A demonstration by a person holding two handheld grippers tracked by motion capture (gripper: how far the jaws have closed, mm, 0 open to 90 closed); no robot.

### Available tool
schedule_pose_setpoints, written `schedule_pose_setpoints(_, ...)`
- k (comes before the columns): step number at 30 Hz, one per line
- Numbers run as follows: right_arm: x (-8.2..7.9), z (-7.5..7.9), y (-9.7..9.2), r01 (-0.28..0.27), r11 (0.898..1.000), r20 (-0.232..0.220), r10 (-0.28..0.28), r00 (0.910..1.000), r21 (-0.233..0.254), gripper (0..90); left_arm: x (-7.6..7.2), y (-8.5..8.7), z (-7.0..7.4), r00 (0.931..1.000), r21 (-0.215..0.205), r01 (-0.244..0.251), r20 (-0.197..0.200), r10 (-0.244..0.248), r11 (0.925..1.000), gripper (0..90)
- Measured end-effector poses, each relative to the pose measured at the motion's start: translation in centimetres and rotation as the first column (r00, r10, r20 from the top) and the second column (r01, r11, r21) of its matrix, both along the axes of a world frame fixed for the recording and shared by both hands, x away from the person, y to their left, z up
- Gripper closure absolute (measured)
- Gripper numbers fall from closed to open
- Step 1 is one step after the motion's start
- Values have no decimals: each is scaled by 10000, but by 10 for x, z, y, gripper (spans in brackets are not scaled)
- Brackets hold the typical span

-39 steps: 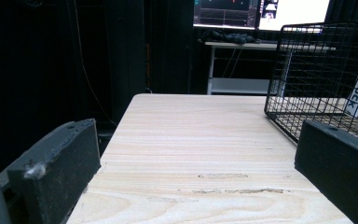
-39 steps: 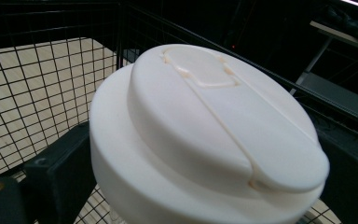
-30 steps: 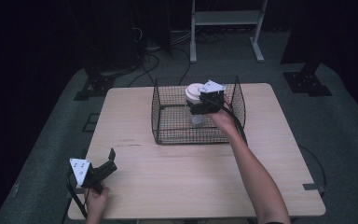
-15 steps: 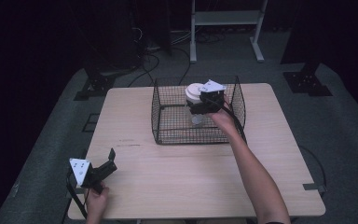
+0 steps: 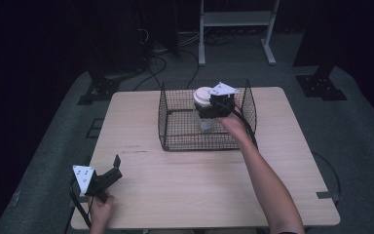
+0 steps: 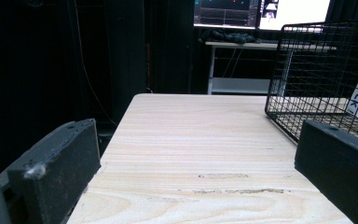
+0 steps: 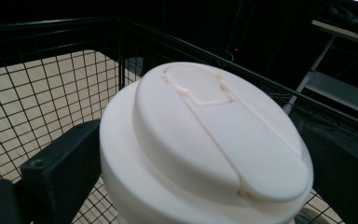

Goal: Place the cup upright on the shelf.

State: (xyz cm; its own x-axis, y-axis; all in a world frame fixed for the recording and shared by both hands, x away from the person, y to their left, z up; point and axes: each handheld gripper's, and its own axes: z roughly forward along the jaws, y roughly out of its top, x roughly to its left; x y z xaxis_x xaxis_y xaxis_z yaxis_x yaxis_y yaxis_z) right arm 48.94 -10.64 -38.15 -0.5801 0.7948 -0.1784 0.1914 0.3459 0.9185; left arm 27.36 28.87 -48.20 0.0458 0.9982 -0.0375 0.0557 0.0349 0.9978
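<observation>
A clear jar with a wide white lid (image 5: 203,97) is inside the black wire basket (image 5: 175,122) at the back middle of the table. My right gripper (image 5: 209,108) reaches into the basket from the right and is shut on the jar just under its lid. In the right gripper view the white lid (image 7: 205,140) sits between the two black jaws, which press its sides. My left gripper (image 5: 116,168) lies low at the table's front left corner, open, with nothing between its jaws. The left gripper view shows that left gripper (image 6: 196,172) over bare wood, with the basket (image 6: 321,70) farther off to its right.
The light wooden table (image 5: 199,185) has wide free room between the basket and its front edge. Dark floor surrounds it. A white shelf frame (image 5: 233,29) and cables lie beyond the back edge, and monitors (image 6: 261,11) glow in the background.
</observation>
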Motion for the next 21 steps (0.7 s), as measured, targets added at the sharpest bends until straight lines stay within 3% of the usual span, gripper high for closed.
schedule_pose_setpoints(21, -11, 21, -9, -40, 9987, 616, 9, 9981, 502, 24, 1, 0, 0, 10000, 37, -28, -35, 29, 10000, 0)
